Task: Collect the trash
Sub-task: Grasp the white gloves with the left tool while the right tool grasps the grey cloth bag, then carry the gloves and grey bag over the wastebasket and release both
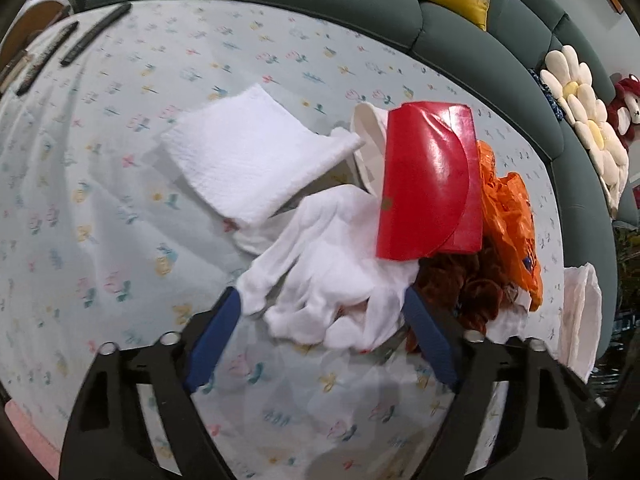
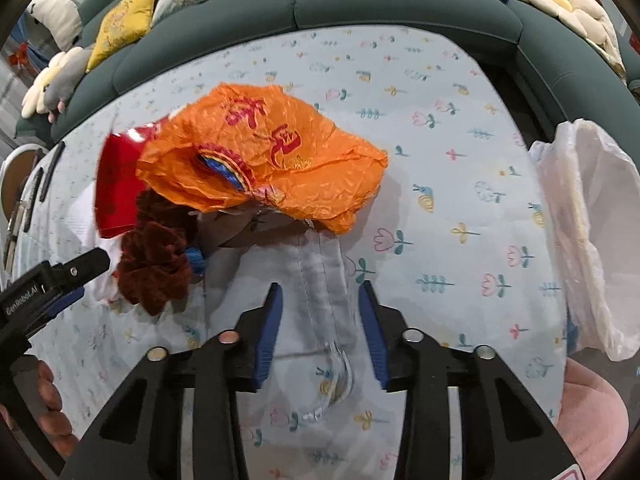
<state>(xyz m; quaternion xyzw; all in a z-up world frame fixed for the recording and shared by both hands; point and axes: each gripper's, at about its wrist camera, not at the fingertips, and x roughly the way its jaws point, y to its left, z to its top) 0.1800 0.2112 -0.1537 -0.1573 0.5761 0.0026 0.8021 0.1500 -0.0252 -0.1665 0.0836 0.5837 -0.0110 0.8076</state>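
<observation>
Trash is heaped mid-table so I can grab it in one go: glove (image 1: 320, 264), tissue (image 1: 248, 156), red envelope (image 1: 428, 184), orange wrapper (image 2: 264, 152). My left gripper (image 1: 324, 312) is spread wide around the glove's fingers, nothing pinched. Right gripper (image 2: 320, 320) hangs spread over bare tablecloth (image 2: 440, 160), near the white bag (image 2: 588, 232), probably where it all goes.

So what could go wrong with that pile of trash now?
The left gripper is open around the white glove, so closing might also snag the floral tablecloth underneath. The red envelope leans on top of the pile and may slide off. The orange bag is light and could shift.
</observation>
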